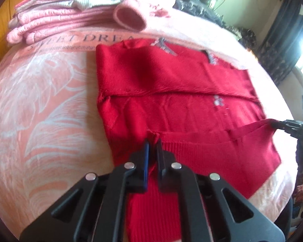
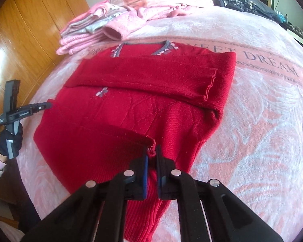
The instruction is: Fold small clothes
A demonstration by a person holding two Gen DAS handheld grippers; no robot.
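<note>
Left wrist view: we see one red sweater [image 1: 171, 104] on the bed [image 1: 50, 100], our left gripper [image 1: 153, 147] pinching its hem. Right wrist view: our right gripper [image 2: 151, 155] pinches another hem corner; one pink pile [image 2: 95, 30] sits behind.

Black hand-held gripper [image 2: 152, 153], silver screws, black glove [image 2: 10, 139]

Open blanket [image 2: 262, 141] is left bare to the right of the red sweater [image 2: 141, 100] and along its left side. The far side is blocked by a stack of pink folded clothes [image 2: 86, 34], lying near the collar.
</note>
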